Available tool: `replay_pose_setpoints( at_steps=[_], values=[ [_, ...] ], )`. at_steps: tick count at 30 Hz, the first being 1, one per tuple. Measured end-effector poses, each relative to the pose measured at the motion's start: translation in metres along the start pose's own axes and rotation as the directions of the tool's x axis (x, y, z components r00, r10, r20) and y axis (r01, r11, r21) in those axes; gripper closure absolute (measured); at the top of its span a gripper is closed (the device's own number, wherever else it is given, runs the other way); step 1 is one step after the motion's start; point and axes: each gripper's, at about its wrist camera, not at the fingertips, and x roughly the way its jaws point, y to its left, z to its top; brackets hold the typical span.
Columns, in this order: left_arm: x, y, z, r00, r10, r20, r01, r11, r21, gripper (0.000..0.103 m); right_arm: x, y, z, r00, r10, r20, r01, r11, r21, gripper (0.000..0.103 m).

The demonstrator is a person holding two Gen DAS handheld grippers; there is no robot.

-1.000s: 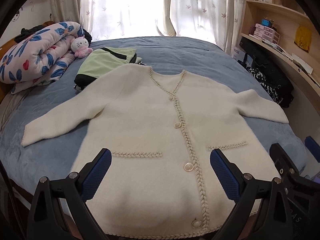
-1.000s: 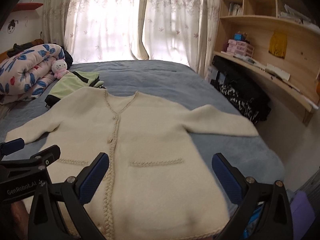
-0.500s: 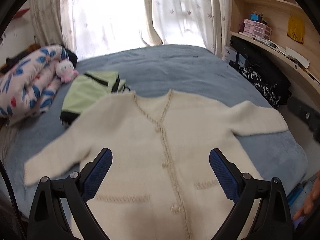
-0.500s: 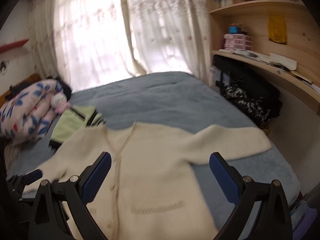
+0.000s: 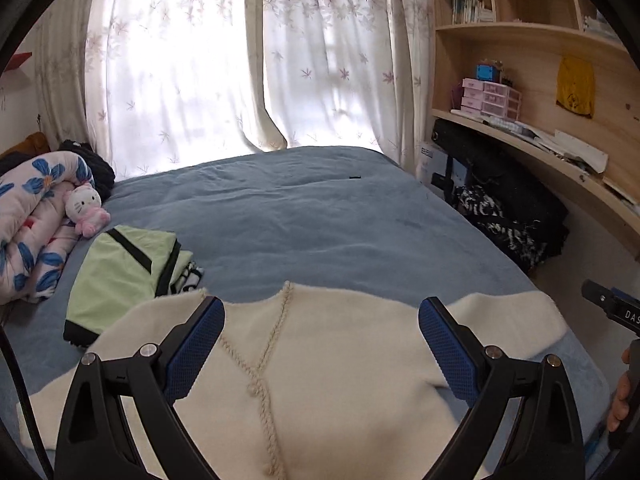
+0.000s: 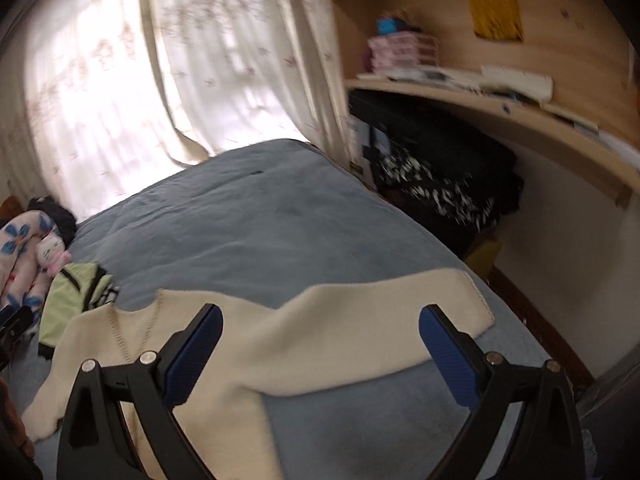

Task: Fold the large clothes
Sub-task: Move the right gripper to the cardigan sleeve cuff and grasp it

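A cream knit cardigan (image 5: pixel 340 360) lies flat, front up, on the blue bed (image 5: pixel 300 216), sleeves spread to both sides. My left gripper (image 5: pixel 320 344) is open and empty above its neckline and braided placket. My right gripper (image 6: pixel 320 348) is open and empty above the cardigan (image 6: pixel 320 332) near its right sleeve (image 6: pixel 420 308). The right gripper's body shows at the right edge of the left wrist view (image 5: pixel 612 308).
A folded green garment (image 5: pixel 120 272) lies left of the cardigan. A floral quilt roll (image 5: pixel 32 220) and a plush toy (image 5: pixel 86 208) are at far left. A wooden shelf desk (image 5: pixel 540 148) with dark bags (image 5: pixel 500 208) beneath runs along the right. Curtains (image 5: pixel 240 60) hang behind.
Both grippers have moved forward and tilted up, from the cardigan's hem toward its collar and sleeves. The right one has swung toward the right sleeve. Both stay open.
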Motion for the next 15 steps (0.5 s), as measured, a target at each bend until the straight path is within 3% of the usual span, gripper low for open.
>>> replay_pose_setpoints(
  at_steps=[2, 5, 8, 9, 15],
  values=[
    [0.029, -0.015, 0.001, 0.999, 0.047, -0.007, -0.047, 0.999, 0.014, 0.006, 0.035, -0.030, 0.002, 0.997, -0.032, -0.070, 0.035, 0.998, 0.051, 0.004],
    [0.079, -0.033, -0.007, 0.994, 0.066, -0.086, -0.066, 0.998, 0.004, 0.006, 0.079, -0.073, -0.006, 0.986, -0.051, -0.160, 0.075, 0.987, 0.144, 0.004],
    [0.132, -0.054, -0.029, 0.981, 0.063, -0.181, -0.064, 0.998, 0.003, 0.006, 0.114, -0.116, -0.022, 0.974, -0.034, -0.222, 0.094, 0.960, 0.263, 0.006],
    [0.149, -0.063, -0.039, 0.977, 0.061, -0.205, -0.061, 0.998, 0.007, 0.006, 0.125, -0.131, -0.029, 0.970, -0.013, -0.244, 0.089, 0.948, 0.305, 0.011],
    [0.209, -0.112, -0.086, 0.948, 0.016, -0.318, -0.019, 1.000, -0.007, 0.006, 0.166, -0.177, -0.065, 0.945, 0.064, -0.321, 0.098, 0.881, 0.462, 0.021]
  ],
)
